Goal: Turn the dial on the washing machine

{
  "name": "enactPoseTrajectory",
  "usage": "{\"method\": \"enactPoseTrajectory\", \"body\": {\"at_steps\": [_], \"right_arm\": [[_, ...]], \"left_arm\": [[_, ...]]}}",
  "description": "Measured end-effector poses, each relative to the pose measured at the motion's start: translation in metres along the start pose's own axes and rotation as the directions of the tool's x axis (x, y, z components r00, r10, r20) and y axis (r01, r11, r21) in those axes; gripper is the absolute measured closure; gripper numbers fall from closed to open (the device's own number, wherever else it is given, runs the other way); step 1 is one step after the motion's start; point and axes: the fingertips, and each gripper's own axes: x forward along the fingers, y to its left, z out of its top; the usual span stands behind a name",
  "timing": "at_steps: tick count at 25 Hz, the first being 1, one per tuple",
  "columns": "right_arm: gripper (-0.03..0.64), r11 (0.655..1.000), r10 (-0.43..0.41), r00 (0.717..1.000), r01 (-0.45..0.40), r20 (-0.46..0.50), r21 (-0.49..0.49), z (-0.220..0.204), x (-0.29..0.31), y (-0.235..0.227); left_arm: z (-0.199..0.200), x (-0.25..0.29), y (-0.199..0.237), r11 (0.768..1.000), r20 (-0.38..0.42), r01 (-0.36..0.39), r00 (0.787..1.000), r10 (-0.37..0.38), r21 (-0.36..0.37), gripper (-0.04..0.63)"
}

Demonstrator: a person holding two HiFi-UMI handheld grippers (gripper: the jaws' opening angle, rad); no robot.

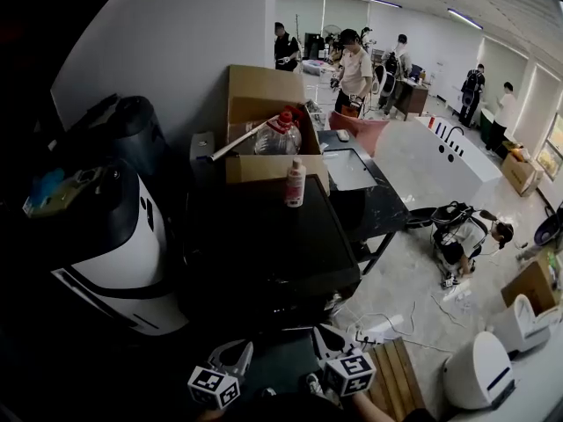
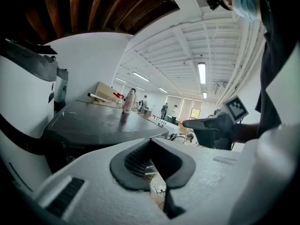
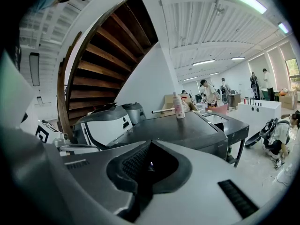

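In the head view, the left gripper and the right gripper are cut off by the bottom edge, and the hands holding them are largely hidden. The left side of the white machine is lost in shadow, and no dial can be made out on it in any view. The space beneath the dark desk is swallowed by darkness. The contents of the cardboard box are partly hidden by its wall. The print on the bottle is too small to be read. In the left gripper view, the person is cut off by the top and right edges.
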Motion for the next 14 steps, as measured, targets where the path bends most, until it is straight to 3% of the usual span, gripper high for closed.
{"method": "enactPoseTrajectory", "body": {"at_steps": [14], "right_arm": [[0.618,1.0,0.008,1.0,-0.008,-0.017,-0.013,0.006,0.01,-0.013]], "left_arm": [[0.004,0.016,0.0,1.0,0.005,-0.002,1.0,0.002,-0.01,0.586]]}}
